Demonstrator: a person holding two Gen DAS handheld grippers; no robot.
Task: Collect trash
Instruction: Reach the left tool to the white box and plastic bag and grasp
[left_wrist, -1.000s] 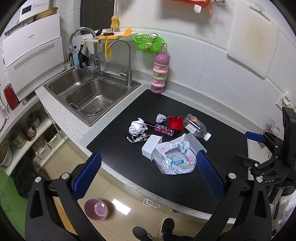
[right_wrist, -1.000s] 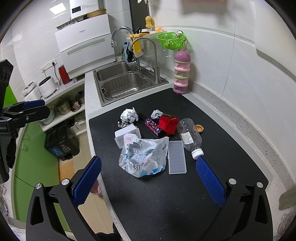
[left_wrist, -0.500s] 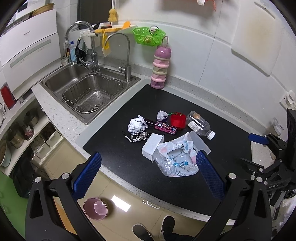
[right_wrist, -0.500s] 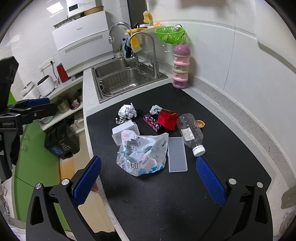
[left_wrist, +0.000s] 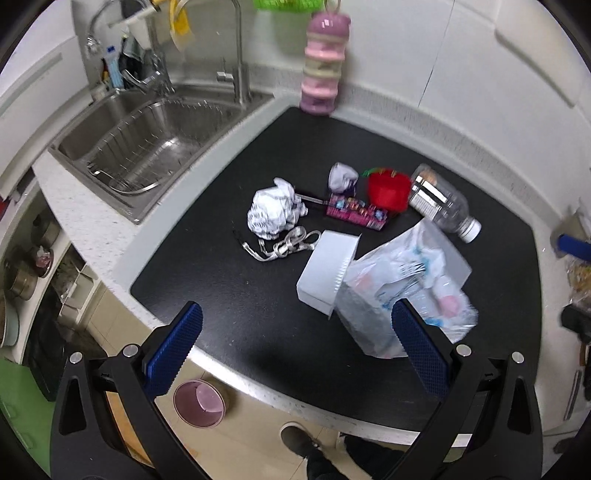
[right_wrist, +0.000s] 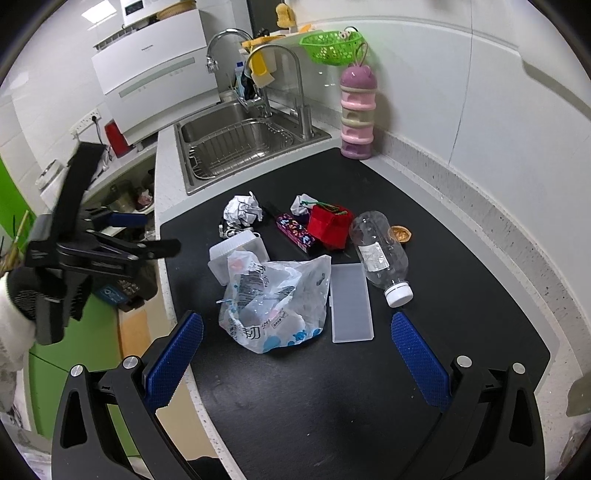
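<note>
Trash lies on a black mat (left_wrist: 229, 280) (right_wrist: 461, 288): a printed plastic bag (left_wrist: 402, 291) (right_wrist: 273, 299), a white box (left_wrist: 327, 273) (right_wrist: 238, 253), crumpled paper (left_wrist: 275, 212) (right_wrist: 242, 212), a clear bottle (left_wrist: 441, 201) (right_wrist: 380, 253), a red pouch (left_wrist: 388, 190) (right_wrist: 330, 225) and a pink wrapper (left_wrist: 356, 212) (right_wrist: 295, 230). My left gripper (left_wrist: 293, 347) hangs open over the mat's near edge, its right finger in front of the bag. My right gripper (right_wrist: 295, 354) is open just short of the bag. Both are empty.
A steel sink (left_wrist: 147, 144) (right_wrist: 240, 144) with taps lies beyond the mat, a pink stacked container (left_wrist: 321, 66) (right_wrist: 356, 110) at the wall. A clear flat lid (right_wrist: 351, 302) lies beside the bag. A metal chain (left_wrist: 284, 245) lies near the paper. A pink bowl (left_wrist: 199, 402) sits on the floor.
Both grippers have moved in closer to the trash, the left one more, so the bag and box loom larger. Nothing was taken hold of.
</note>
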